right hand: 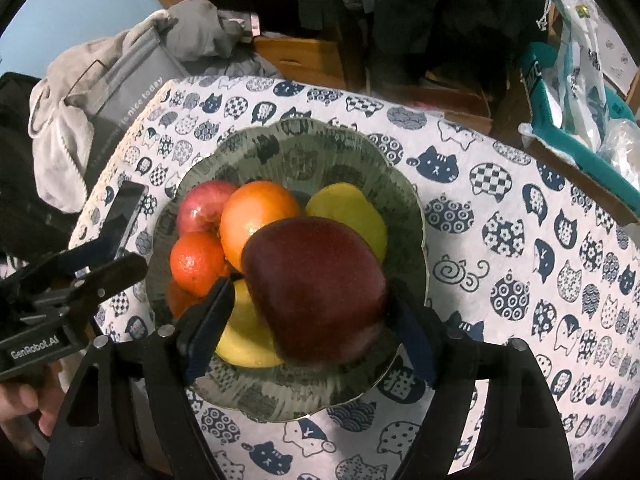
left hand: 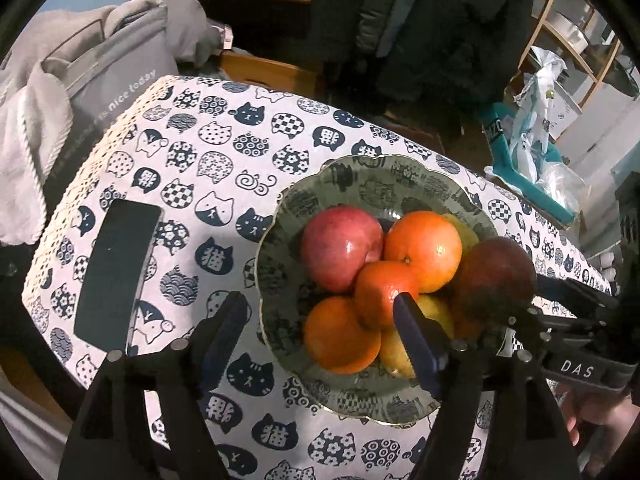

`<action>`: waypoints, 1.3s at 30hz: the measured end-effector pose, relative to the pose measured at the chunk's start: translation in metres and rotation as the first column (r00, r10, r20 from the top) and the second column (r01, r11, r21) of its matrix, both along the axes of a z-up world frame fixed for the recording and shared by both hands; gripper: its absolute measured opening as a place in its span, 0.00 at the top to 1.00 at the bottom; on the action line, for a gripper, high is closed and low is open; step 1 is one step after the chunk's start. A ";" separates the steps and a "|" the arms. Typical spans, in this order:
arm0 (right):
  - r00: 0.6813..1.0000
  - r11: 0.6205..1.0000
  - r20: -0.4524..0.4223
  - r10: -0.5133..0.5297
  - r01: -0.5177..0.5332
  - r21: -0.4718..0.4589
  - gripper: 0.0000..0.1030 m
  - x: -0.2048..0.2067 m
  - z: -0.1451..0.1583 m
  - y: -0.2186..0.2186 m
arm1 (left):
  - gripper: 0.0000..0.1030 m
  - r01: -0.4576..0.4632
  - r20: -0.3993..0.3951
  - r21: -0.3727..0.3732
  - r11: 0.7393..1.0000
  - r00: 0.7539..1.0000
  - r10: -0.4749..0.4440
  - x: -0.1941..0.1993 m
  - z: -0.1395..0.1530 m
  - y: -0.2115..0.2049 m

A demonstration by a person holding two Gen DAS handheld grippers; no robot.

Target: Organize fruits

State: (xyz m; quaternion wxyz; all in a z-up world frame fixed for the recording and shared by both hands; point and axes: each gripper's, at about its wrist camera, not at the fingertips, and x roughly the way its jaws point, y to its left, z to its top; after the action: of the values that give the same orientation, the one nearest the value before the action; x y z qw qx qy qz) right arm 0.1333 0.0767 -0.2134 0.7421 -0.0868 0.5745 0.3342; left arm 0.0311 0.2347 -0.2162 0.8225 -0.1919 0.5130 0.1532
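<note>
Right wrist view: right gripper (right hand: 310, 312) jaws spread around dark red apple (right hand: 316, 292), left pad clear of it.
Left gripper (left hand: 320, 320): jaws spread, empty, over bowl (left hand: 288, 208).
Desk (left hand: 180, 152): phone (left hand: 116, 272).

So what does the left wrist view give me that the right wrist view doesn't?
Only the left wrist view shows the whole phone lying flat beside the bowl, and the left tool open with nothing between its fingers. Only the right wrist view shows the dark red apple filling the gap of the right tool; whether the pads still press it I cannot tell. Both show the bowl of fruit on the cat-print tablecloth.
</note>
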 end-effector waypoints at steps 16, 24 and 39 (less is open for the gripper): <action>0.985 0.998 0.168 -0.045 0.039 0.040 0.21 -0.011 0.071 -0.020 | 0.24 0.033 0.124 0.050 0.998 0.992 -0.039 -0.017 0.053 -0.017; 0.955 0.997 0.288 -0.070 0.059 0.046 0.21 -0.022 0.116 -0.037 | 0.17 0.041 0.200 0.072 0.997 0.978 -0.055 -0.028 0.085 -0.026; 0.879 0.985 0.452 -0.149 0.092 0.144 0.20 -0.045 0.196 -0.081 | 0.01 0.040 0.355 0.198 0.979 0.928 -0.110 -0.051 0.159 -0.061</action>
State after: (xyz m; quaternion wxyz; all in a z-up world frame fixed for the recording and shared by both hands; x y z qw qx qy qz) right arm 0.0879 -0.0039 -0.0172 0.8805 -0.0837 0.3651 0.2905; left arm -0.0194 0.1736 -0.0573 0.9230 -0.1189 0.3419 0.1308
